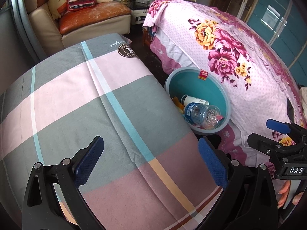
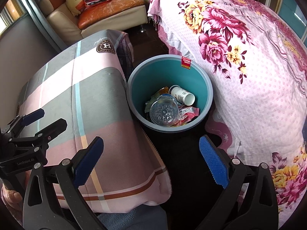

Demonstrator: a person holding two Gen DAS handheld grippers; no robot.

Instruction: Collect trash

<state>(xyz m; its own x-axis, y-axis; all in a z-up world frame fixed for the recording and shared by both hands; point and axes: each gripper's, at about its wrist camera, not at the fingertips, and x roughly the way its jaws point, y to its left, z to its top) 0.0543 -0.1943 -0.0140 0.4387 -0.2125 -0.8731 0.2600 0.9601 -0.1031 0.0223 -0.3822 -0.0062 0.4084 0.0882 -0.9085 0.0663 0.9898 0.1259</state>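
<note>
A round teal bin (image 2: 208, 94) stands on the dark floor between two beds; in the left wrist view the bin (image 1: 226, 99) is partly hidden by the plaid cover. Inside lie a clear plastic bottle (image 2: 163, 112), a white paper cup (image 2: 183, 94) and a pink wrapper (image 2: 189, 115); the bottle (image 1: 203, 115) and the cup (image 1: 193, 100) show from the left too. My right gripper (image 2: 151, 162) hangs open above the bin's near side, nothing between its fingers. My left gripper (image 1: 151, 163) is open over the plaid cover, also empty.
A plaid pink-and-grey cover (image 1: 86, 105) fills the left. A floral pink bedspread (image 2: 259, 76) lies to the right of the bin. A cream sofa (image 1: 92, 19) with cushions stands at the back. A narrow strip of dark floor (image 2: 182, 163) runs between the beds.
</note>
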